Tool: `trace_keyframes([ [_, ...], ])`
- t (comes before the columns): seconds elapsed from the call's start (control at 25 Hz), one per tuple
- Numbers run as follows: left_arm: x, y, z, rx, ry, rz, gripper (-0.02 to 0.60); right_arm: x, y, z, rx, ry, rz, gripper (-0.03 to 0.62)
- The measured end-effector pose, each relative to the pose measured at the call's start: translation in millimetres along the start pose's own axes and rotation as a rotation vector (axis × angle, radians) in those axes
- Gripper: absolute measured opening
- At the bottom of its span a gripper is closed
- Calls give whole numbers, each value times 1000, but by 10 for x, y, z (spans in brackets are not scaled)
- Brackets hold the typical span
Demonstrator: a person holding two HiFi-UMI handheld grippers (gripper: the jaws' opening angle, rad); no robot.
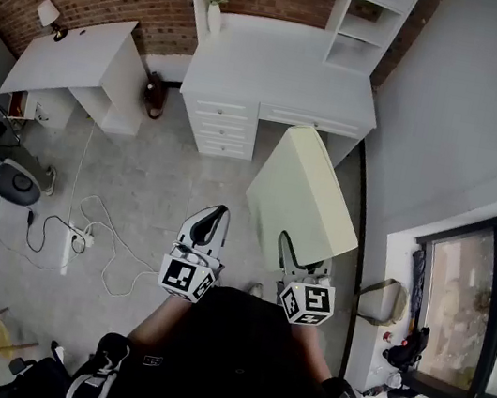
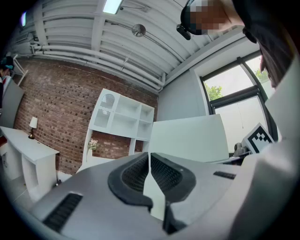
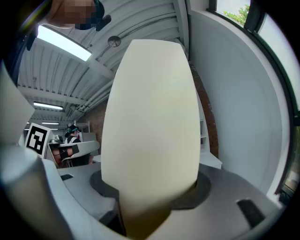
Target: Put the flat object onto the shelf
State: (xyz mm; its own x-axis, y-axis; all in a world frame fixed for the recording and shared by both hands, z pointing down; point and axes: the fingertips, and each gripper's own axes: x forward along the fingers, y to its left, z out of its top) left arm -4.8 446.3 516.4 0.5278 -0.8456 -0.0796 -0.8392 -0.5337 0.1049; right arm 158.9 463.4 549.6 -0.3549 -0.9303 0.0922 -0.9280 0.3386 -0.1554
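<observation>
A large pale yellow flat board (image 1: 306, 199) stands tilted in front of me, and my right gripper (image 1: 292, 246) is shut on its near edge. In the right gripper view the board (image 3: 152, 117) rises from between the jaws and fills the middle. My left gripper (image 1: 213, 216) hangs to the left of the board with its jaws shut and nothing between them; its pads (image 2: 164, 173) meet in the left gripper view, where the board (image 2: 187, 138) shows at the right. The white desk with a hutch shelf (image 1: 290, 19) stands ahead against the brick wall, and its open compartments (image 2: 124, 119) face me.
A white side table (image 1: 73, 58) with a small lamp (image 1: 48, 13) stands at the left. Cables and a power strip (image 1: 80, 235) lie on the floor. A vase of flowers (image 1: 216, 2) stands on the desk. A grey wall and a window (image 1: 486, 311) close the right side.
</observation>
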Motion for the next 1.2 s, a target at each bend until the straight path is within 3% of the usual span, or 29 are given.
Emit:
trace_keyframes([
  [0.52,-86,-207,1,-6,2,-12,20,-234,-5,13,-4,-5,6,275],
  [1.2,105,-629,-113,25,18,18,20,-403,-493,-148,41,25,56,278],
])
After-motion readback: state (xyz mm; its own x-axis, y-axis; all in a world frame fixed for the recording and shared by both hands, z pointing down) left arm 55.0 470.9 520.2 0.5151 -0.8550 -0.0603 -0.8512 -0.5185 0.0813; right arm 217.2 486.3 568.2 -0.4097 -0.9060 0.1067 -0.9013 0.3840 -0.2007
